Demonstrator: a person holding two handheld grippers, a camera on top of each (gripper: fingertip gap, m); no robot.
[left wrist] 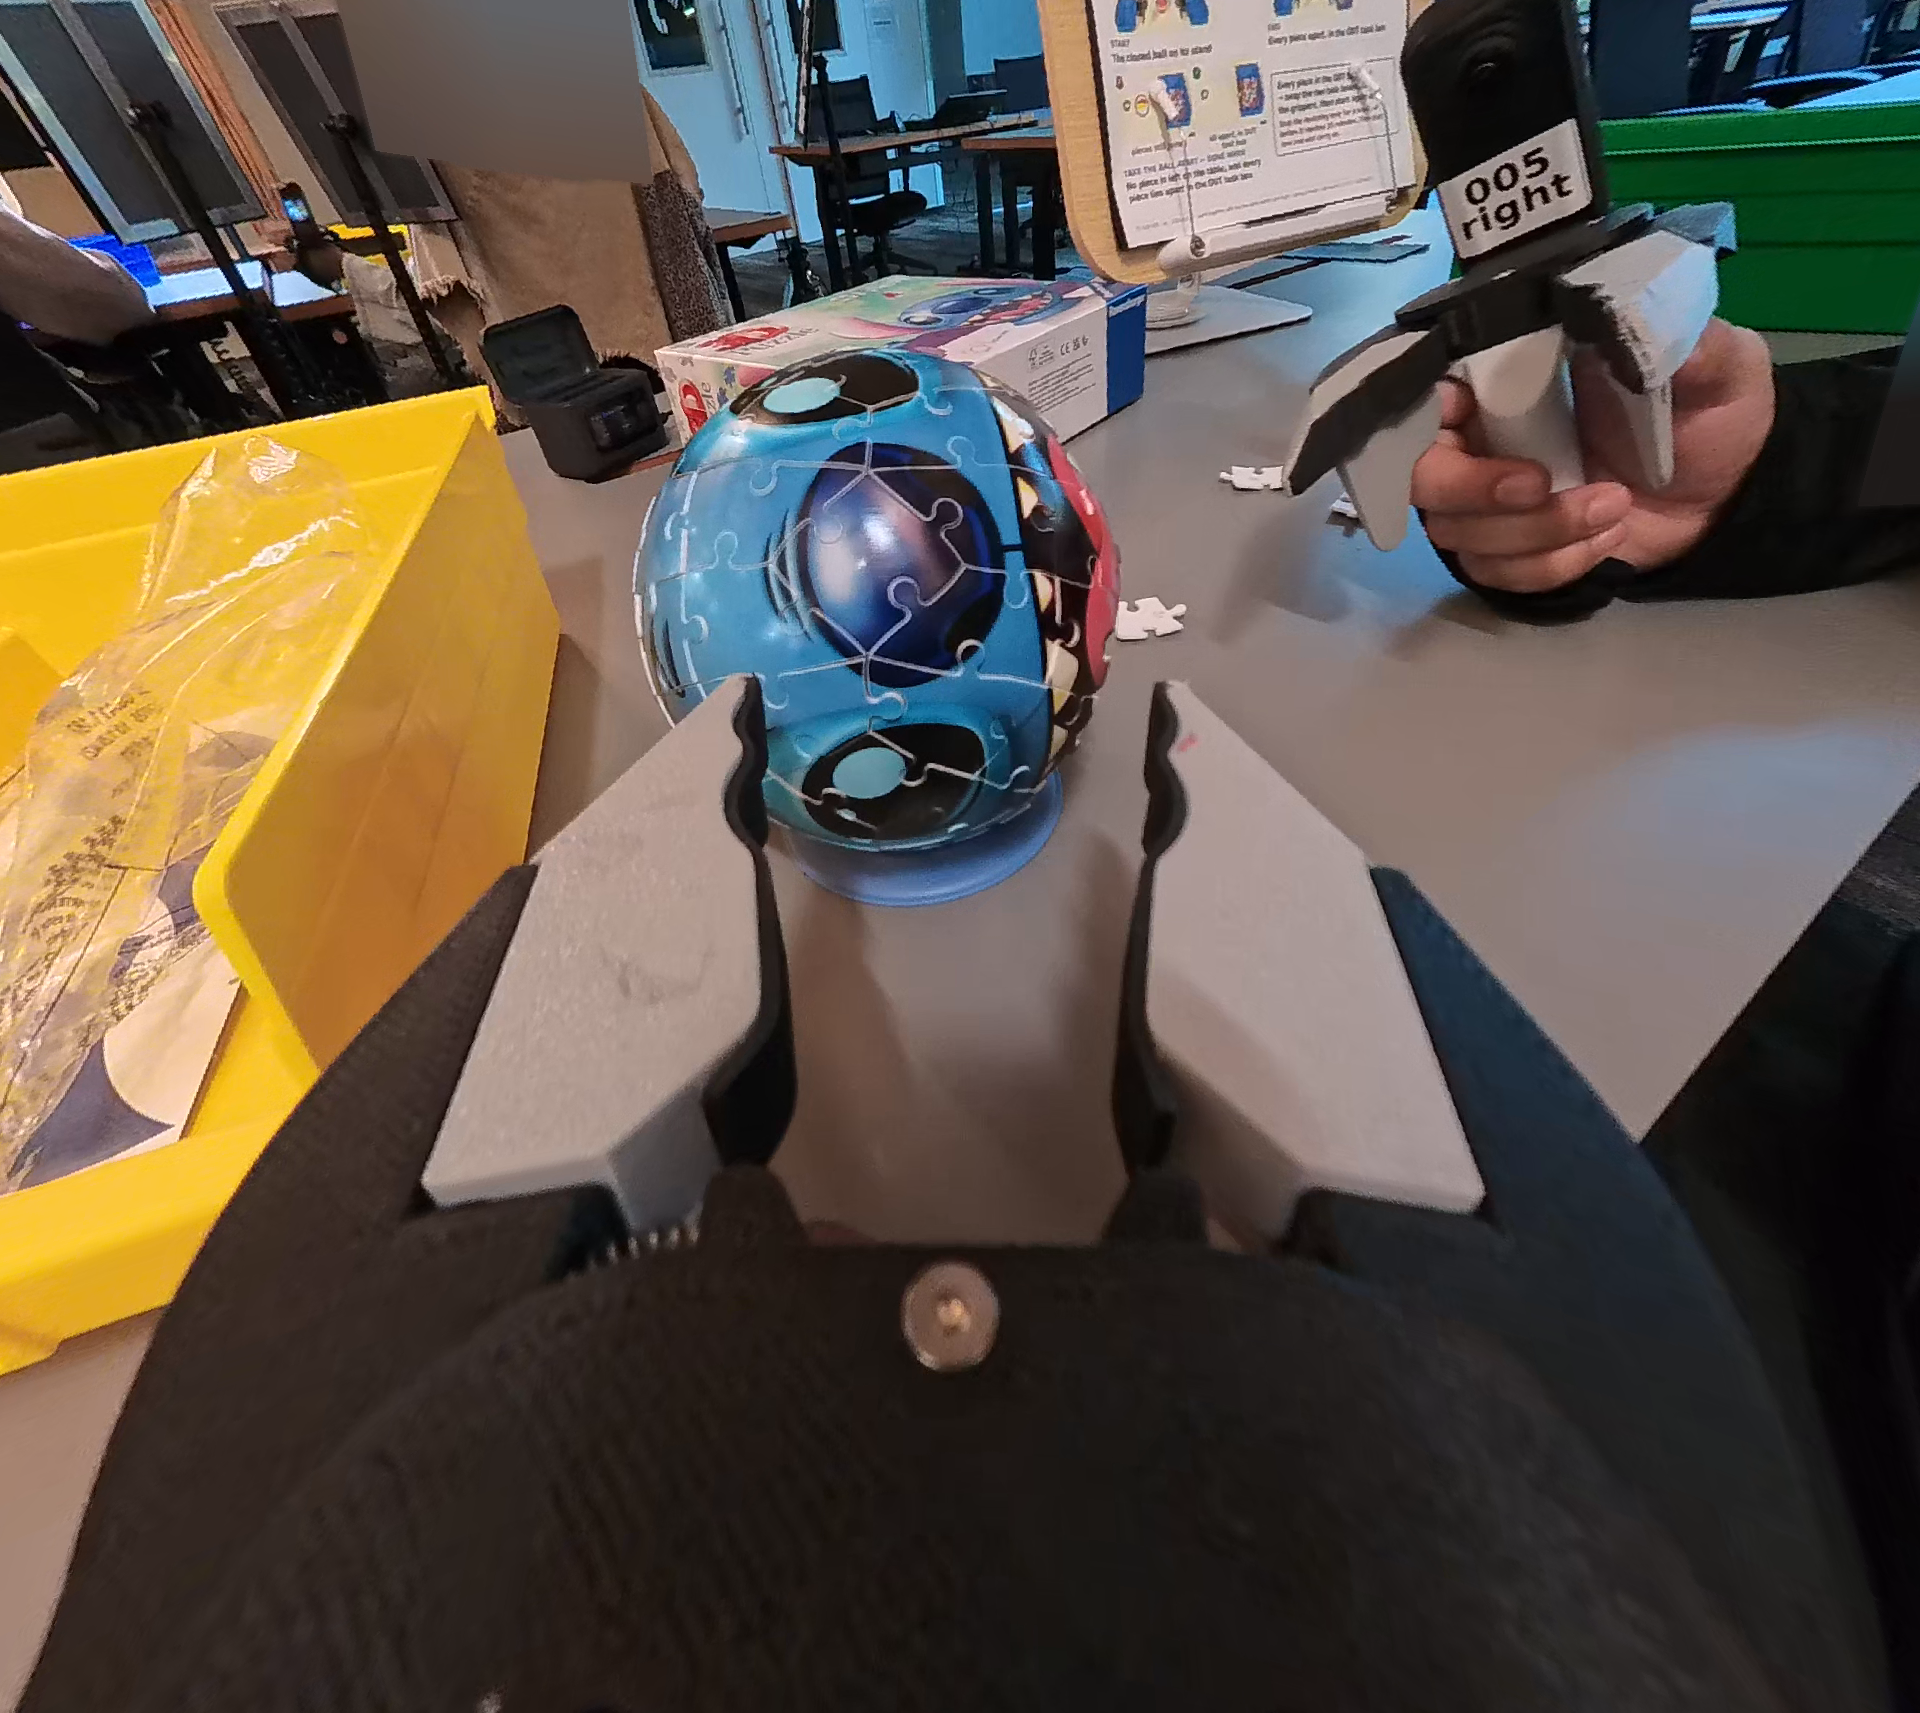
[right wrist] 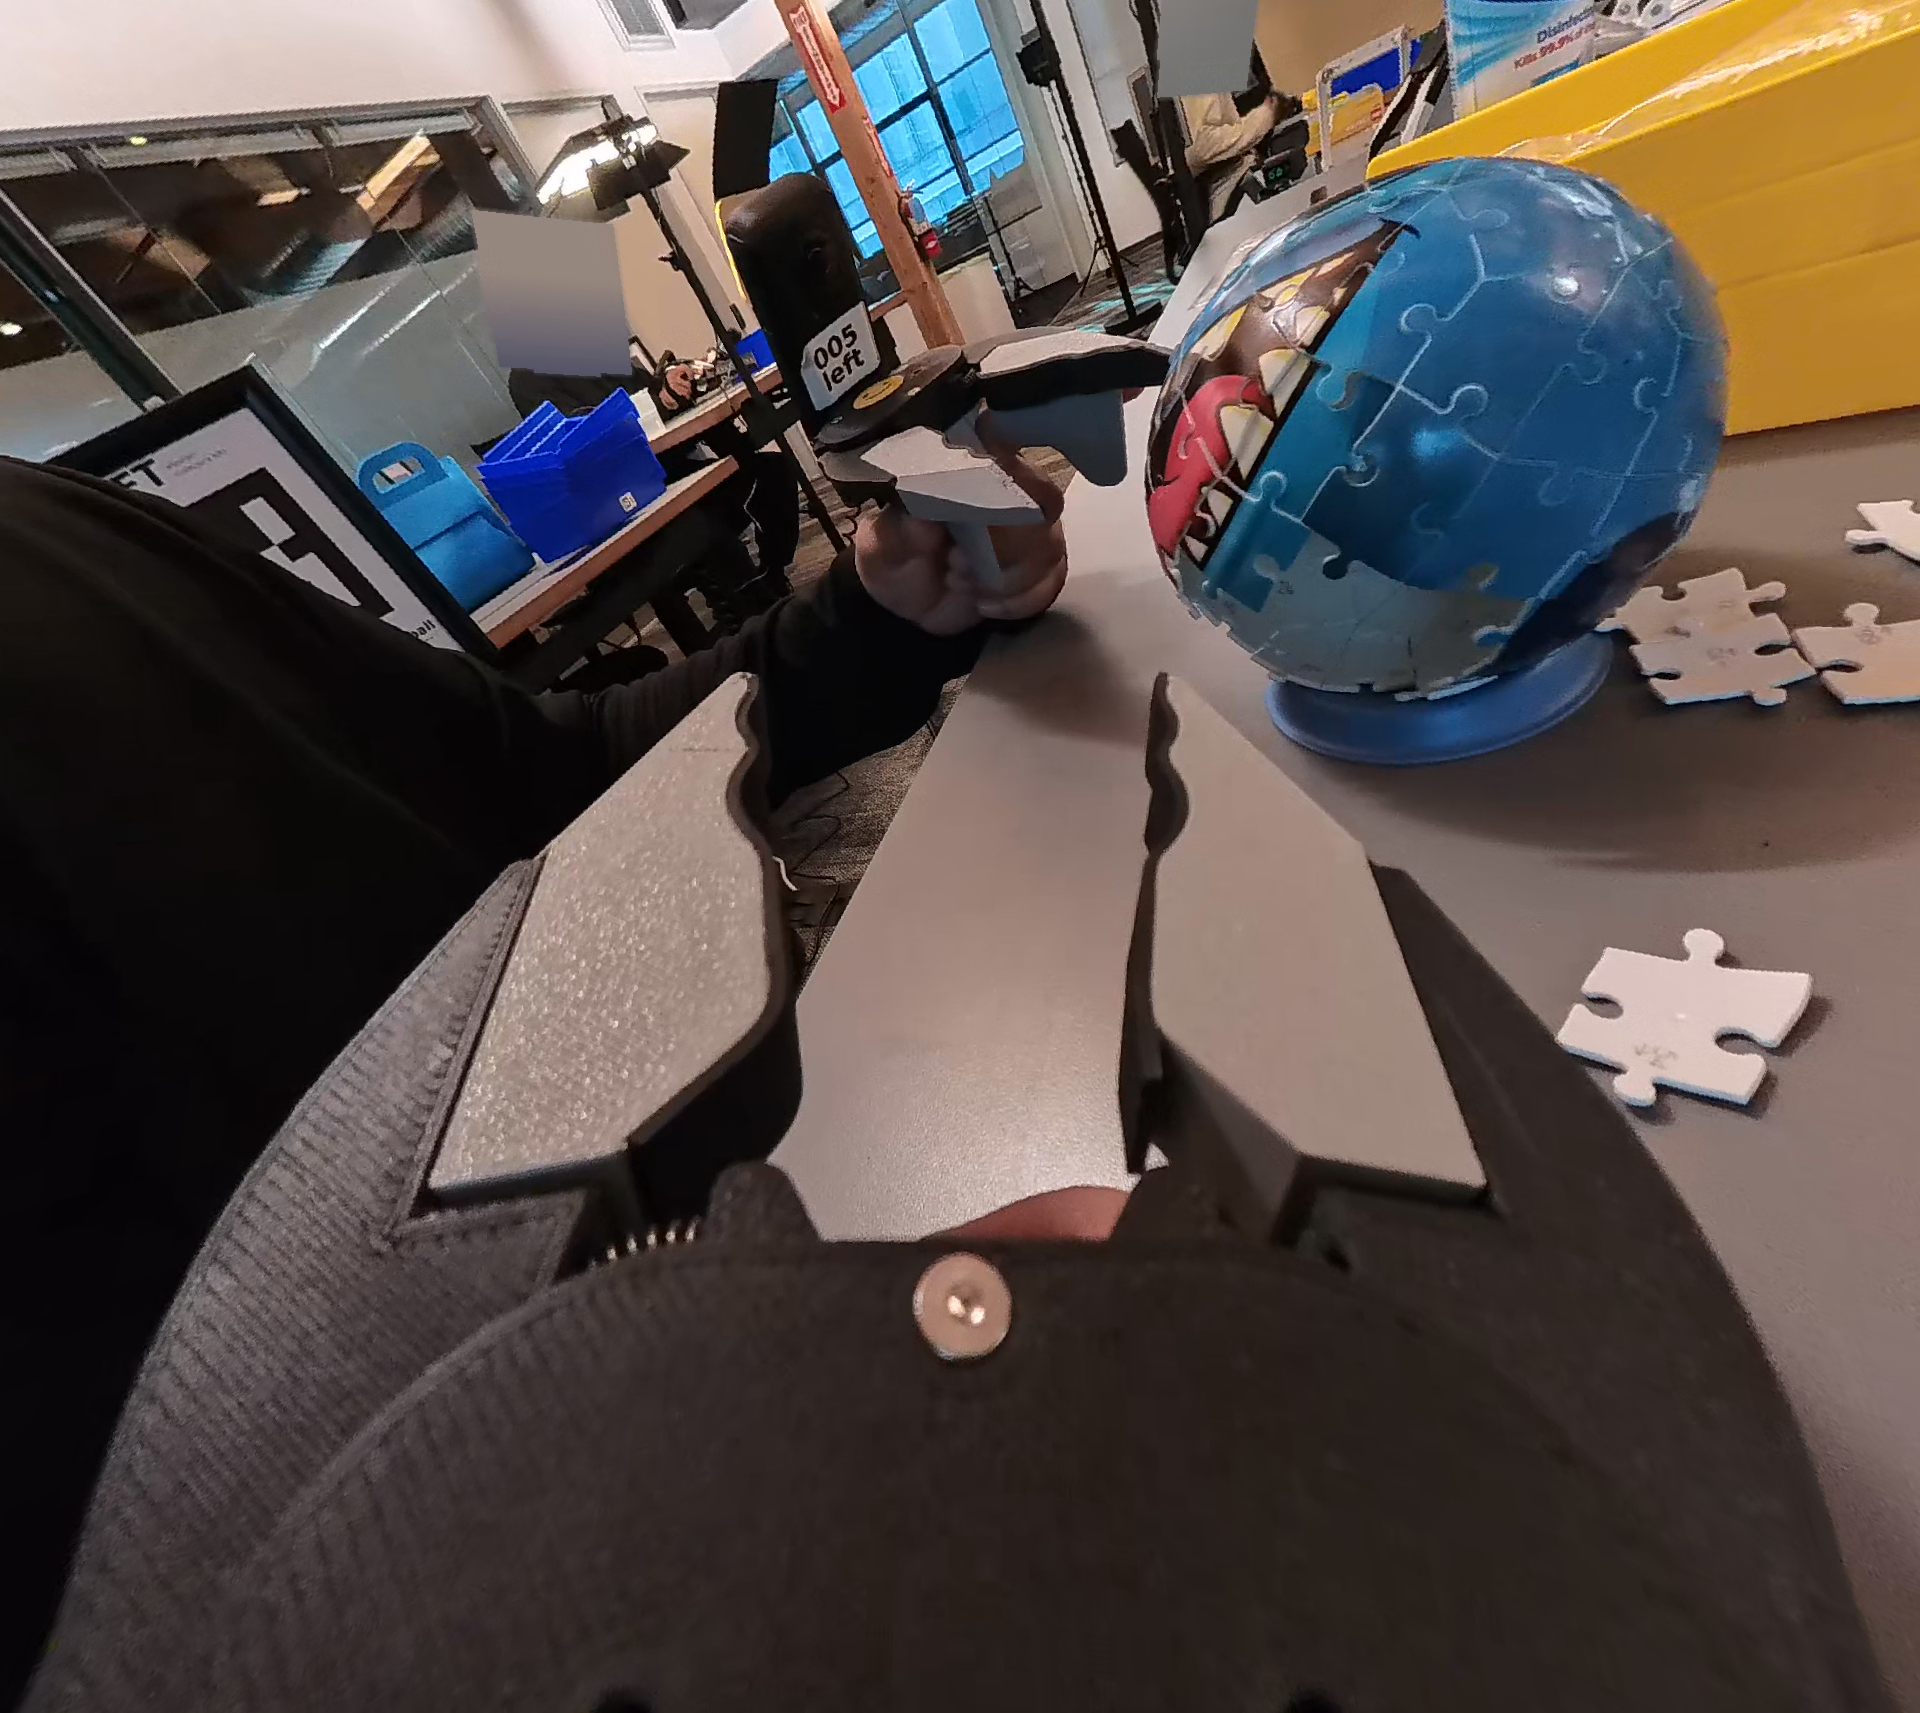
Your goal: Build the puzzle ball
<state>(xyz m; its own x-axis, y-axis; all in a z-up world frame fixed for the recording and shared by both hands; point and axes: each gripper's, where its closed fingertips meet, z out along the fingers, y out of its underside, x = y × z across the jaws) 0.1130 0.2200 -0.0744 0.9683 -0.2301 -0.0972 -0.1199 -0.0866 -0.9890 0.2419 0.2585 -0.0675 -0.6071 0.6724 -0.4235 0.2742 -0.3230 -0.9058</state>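
Left gripper (left wrist: 951, 733) jaws apart, empty — puzzle ball (left wrist: 873, 598) just ahead; right gripper (right wrist: 951, 728) agape, ball off right.

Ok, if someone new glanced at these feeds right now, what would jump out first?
The blue puzzle ball on its blue stand mid-table, just ahead of the open left gripper. Next, the white loose pieces lying face down beside it, near the empty, open right gripper. Then the yellow bin holding a crumpled plastic bag.

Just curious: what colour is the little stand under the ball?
Blue stand, clearest in the right wrist view.
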